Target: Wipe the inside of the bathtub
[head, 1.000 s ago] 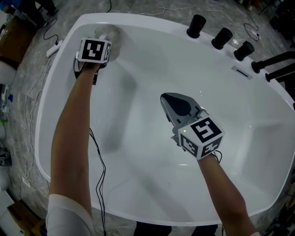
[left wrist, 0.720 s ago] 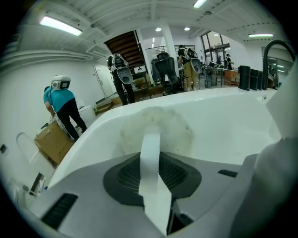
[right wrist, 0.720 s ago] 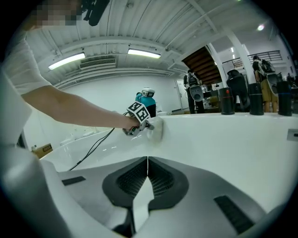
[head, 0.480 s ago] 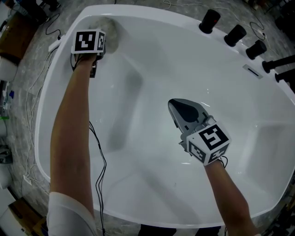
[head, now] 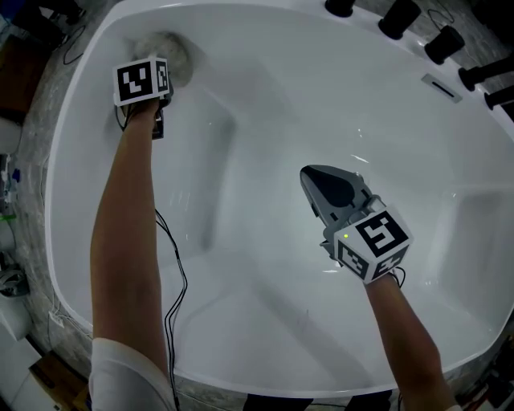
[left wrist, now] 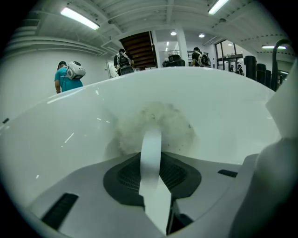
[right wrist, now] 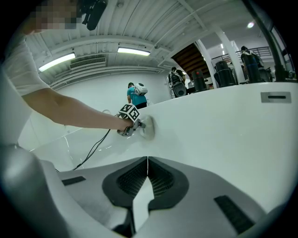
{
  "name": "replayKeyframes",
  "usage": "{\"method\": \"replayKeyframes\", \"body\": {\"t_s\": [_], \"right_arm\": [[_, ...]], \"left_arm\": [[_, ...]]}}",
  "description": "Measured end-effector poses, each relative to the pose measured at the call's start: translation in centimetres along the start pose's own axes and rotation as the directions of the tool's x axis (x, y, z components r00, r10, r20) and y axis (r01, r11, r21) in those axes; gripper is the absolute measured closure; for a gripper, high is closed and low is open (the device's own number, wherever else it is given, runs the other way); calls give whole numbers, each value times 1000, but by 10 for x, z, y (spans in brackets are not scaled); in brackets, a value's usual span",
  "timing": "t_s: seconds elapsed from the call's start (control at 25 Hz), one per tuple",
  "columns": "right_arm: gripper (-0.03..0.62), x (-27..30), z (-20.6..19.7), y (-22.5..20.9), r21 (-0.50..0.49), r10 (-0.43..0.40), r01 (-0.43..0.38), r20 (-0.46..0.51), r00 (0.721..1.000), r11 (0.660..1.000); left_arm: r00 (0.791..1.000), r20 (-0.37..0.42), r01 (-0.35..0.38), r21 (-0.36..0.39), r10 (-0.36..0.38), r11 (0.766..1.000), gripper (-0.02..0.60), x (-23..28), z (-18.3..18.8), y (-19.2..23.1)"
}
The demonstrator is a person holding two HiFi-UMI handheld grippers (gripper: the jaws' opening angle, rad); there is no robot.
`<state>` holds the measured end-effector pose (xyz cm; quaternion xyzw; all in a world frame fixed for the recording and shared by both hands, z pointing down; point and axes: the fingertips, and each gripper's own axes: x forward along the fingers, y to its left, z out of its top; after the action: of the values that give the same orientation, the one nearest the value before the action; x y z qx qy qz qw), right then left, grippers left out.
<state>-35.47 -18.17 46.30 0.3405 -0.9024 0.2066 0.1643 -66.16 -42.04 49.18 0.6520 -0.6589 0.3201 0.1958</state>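
- Shifted since a second ago: the left gripper [left wrist: 152, 162] and cloth [left wrist: 156, 125], now a little lower on the wall below the rim; the right gripper [right wrist: 147, 160] has barely moved.
- Left jaws: clamped on the cloth's white strip [left wrist: 151, 144], with the fluffy grey cloth pressed flat against the far-left wall of the tub [head: 265, 104].
- Right jaws: closed together with nothing between them, held clear above the tub's middle.
- Step in hand, as judged: wiping the upper left wall; most of the inside appears not yet covered.
- Next move calls for steady pressure on the wall and a sweep along or down it, keeping the strip pinched.
- Count: two grippers, one cloth, one tub, three black knobs [head: 399, 16], two black spouts [head: 482, 78], one cable [head: 173, 281] trailing from the left arm.
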Motion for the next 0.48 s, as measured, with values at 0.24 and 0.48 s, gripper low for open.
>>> {"method": "replayKeyframes", "body": {"t_s": [0.24,0.48], "right_arm": [[574,-11,-30,-23,34,-25,26,-19,1000,999],[574,-22,-39,-35,72,-31,32,-9,999,997]], "left_arm": [[999,-48,11,-10,-12,1000,485,20,-38,-28],[999,-46,22,-84,-26,996,485,23,-56,-51]]}}
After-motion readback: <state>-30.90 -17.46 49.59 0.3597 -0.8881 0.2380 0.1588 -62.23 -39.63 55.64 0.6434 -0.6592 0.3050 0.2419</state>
